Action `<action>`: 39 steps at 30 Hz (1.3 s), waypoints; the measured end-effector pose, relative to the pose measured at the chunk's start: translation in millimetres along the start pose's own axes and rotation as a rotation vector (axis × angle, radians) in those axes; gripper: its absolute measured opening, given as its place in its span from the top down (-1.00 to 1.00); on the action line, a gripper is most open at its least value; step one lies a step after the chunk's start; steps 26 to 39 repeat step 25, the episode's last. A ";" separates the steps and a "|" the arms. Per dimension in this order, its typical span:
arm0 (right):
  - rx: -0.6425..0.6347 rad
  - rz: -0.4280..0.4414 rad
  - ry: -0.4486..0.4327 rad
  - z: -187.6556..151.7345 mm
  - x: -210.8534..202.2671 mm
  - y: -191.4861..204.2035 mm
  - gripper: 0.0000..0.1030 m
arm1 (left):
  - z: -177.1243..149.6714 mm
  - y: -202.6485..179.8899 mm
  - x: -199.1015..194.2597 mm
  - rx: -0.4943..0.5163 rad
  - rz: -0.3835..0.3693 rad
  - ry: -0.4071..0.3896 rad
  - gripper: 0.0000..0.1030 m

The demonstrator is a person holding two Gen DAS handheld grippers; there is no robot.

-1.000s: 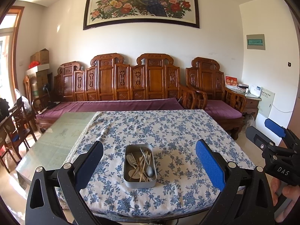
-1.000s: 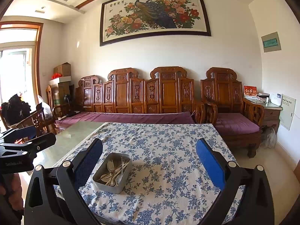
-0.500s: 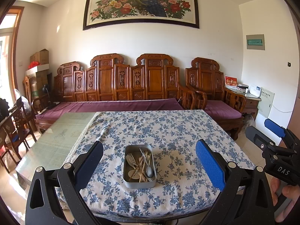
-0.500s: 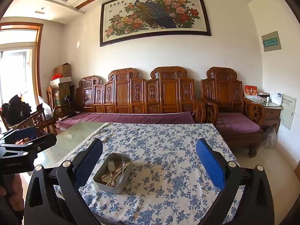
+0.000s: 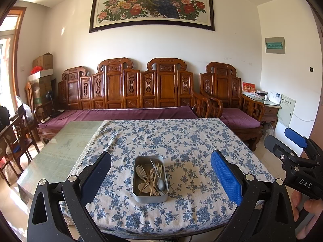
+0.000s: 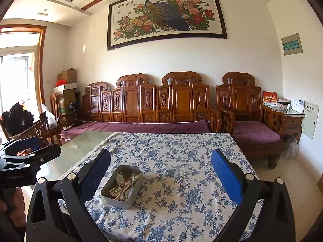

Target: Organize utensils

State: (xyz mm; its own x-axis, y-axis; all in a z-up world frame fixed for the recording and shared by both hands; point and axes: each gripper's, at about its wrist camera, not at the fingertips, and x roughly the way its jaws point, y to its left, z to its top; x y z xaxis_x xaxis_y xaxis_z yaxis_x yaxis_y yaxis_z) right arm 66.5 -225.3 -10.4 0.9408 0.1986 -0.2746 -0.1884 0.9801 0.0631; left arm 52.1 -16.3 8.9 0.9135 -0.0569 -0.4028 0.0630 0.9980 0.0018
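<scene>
A grey metal tin (image 5: 150, 196) sits near the front edge of the table on a blue floral cloth (image 5: 181, 141). It holds a jumble of utensils (image 5: 151, 178): pale forks, spoons, chopsticks and a metal spoon. My left gripper (image 5: 160, 174) is open and empty, held short of the table with the tin between its fingers in view. My right gripper (image 6: 160, 174) is open and empty too; the tin (image 6: 121, 198) lies ahead to its left with the utensils (image 6: 125, 184) inside. Each gripper also shows in the other's view, the right gripper (image 5: 290, 141) and the left gripper (image 6: 30, 149).
The cloth covers the right part of the table; bare glass top (image 5: 66, 143) lies to the left. A carved wooden sofa (image 5: 129, 92) with purple cushions stands behind the table, an armchair (image 5: 232, 100) to the right, wooden chairs (image 5: 16, 133) to the left.
</scene>
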 end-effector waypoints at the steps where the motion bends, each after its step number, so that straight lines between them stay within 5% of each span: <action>1: 0.000 0.000 0.000 -0.1 0.1 0.1 -0.95 | 0.0 0.1 -0.1 -0.001 -0.001 0.000 -0.85; 39: 0.003 -0.001 -0.001 0.9 -0.8 1.3 -0.95 | 1.3 -0.4 -0.7 0.002 -0.002 0.002 -0.85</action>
